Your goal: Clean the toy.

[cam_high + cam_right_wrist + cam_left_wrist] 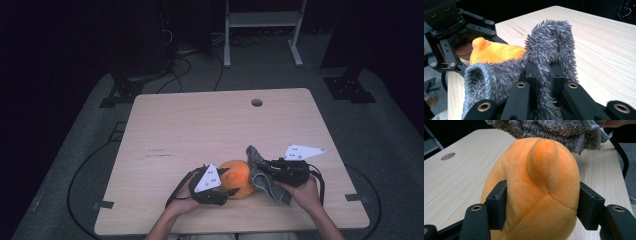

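High view, toy's place: orange plush toy [239, 178] sits near the front edge of the surface [200, 130], between the two hands.
Toy's look: rounded, soft, short-piled orange fabric with sewn seams and a stubby nub [543, 162] standing out on top.
Cloth: grey shaggy cloth [549, 50] with a stitched hem, draped against the toy's far side and touching it.
Left tongs [541, 205]: clamped on the toy's flanks, one jaw on each side, pressing into the plush.
Right tongs [544, 75]: together, pinching a fold of the cloth.
Step in hand: likely wiping the toy with the cloth.
Doing it well: keep the left hold steady but light, since the plush gives; stroke with the cloth's flat, keeping its fold from slipping out of the pinch.
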### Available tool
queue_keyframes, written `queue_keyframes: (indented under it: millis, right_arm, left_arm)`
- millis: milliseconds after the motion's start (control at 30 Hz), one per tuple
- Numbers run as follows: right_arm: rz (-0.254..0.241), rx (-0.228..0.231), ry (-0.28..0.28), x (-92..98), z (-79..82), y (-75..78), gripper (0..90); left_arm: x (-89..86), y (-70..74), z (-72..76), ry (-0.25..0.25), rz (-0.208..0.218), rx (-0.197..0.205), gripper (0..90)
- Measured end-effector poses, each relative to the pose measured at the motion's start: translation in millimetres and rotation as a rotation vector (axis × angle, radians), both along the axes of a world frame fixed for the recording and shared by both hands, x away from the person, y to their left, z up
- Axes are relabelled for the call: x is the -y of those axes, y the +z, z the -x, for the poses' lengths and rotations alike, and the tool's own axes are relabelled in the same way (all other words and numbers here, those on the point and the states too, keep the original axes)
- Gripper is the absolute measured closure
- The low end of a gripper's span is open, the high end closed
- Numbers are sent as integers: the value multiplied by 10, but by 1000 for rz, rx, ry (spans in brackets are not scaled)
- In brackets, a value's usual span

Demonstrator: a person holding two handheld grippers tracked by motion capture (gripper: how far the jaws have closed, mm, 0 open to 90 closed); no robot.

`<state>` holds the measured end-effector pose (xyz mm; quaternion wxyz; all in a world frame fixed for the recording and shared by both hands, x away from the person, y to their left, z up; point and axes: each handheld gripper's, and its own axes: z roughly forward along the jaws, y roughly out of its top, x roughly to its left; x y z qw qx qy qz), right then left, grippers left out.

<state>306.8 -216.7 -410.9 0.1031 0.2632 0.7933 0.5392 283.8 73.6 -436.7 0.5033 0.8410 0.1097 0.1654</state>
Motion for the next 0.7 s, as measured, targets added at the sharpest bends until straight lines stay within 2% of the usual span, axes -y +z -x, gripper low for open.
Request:
queue_keyframes:
  millis: [100, 133, 167, 233, 267, 300, 367, 400, 433, 467, 567, 600, 633, 667, 700]
  right_arm:
    - [12, 22, 25, -49, 32, 29, 808]
    - [8, 13, 34, -49, 16, 10, 807]
    - [11, 4, 27, -28, -6, -9, 807]
    - [14, -10, 11, 0, -28, -31, 807]
    - [3, -34, -6, 46, -44, -49, 808]
    - [3, -34, -6, 46, -44, -49, 808]
    - [5, -17, 10, 24, 0, -6, 808]
    - [-26, 1, 62, -32, 49, 56, 808]
    - [-26, 1, 62, -32, 49, 56, 808]
    - [-20, 15, 88, -85, 78, 87, 807]
    - [-4, 10, 75, -74, 47, 48, 807]
    - [-1, -13, 45, -7, -7, -21, 807]
    - [-1, -13, 45, -7, -7, -21, 807]
    - [-15, -40, 22, 56, -33, -56, 807]
    - [-8, -33, 17, 64, -26, -53, 807]
  left_arm:
    - [-20, 0, -11, -11, 1, -16, 304]
    - [-37, 1, -30, -2, 8, -27, 239]
    - [-47, -6, -52, 21, 27, -47, 237]
    - [-33, -13, -44, 21, 28, -42, 260]
    - [-16, -15, -29, 18, 21, -32, 276]
    - [-1, -16, -17, 12, 14, -21, 276]
    - [6, -14, -1, 5, 4, -11, 287]
    - [-1, -15, -2, 6, 7, -14, 288]
    - [-15, -17, -8, 6, 11, -15, 288]
    - [-30, -17, -15, 7, 12, -19, 288]
    - [-66, -14, -33, 11, 16, -32, 288]
    - [-80, -15, -52, 14, 21, -42, 288]
    - [-80, -15, -52, 14, 21, -42, 288]
    - [-84, -17, -61, 14, 27, -47, 287]
    - [-89, -19, -66, 17, 28, -51, 287]
